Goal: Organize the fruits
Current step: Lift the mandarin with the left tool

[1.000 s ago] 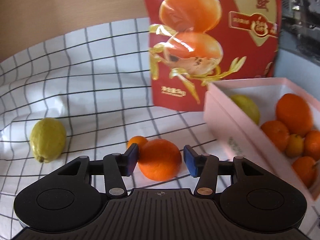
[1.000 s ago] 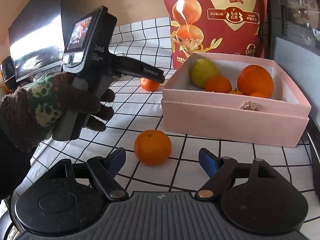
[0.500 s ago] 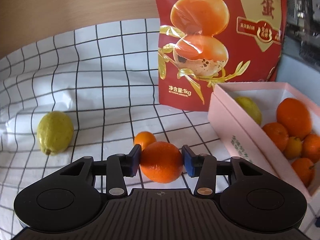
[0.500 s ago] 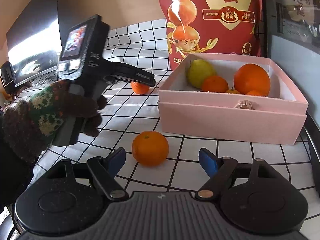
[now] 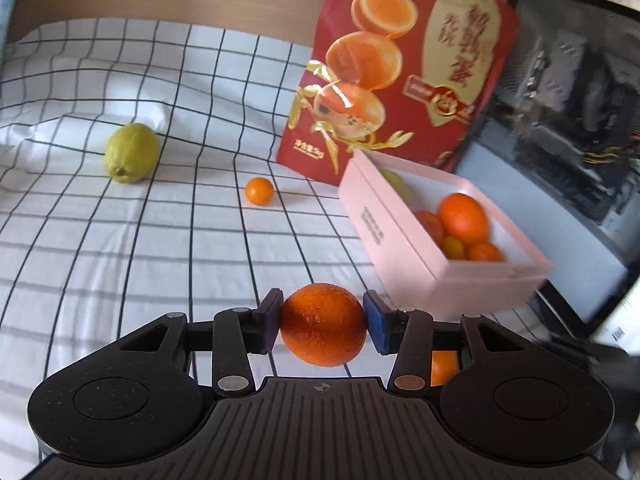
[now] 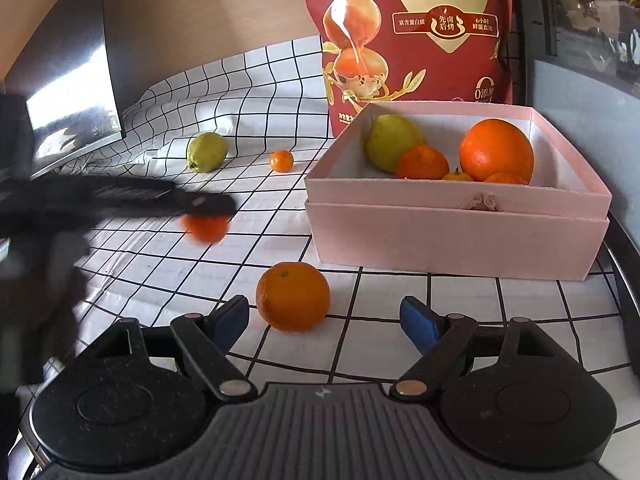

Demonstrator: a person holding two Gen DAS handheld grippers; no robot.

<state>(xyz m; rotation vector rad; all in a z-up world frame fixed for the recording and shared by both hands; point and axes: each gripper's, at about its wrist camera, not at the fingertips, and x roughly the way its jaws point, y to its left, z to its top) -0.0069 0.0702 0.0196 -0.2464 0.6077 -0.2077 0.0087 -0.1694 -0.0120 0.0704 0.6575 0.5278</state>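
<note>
The left gripper is clenched on an orange, lifted near the pink box where the sorted fruit lies, presumably for dropping in. The right gripper, its jaws opening and empty, waits before a second orange just in front of that box.

held orange: round, pebbled, deep-orange fruit clamped between my left gripper's blue pads, off the cloth
loose orange: round one on the checked cloth, between my right gripper's opening jaws, untouched
far fruit: yellow-green lemon, small mandarin
pink cardboard box: lemon, oranges inside
</note>
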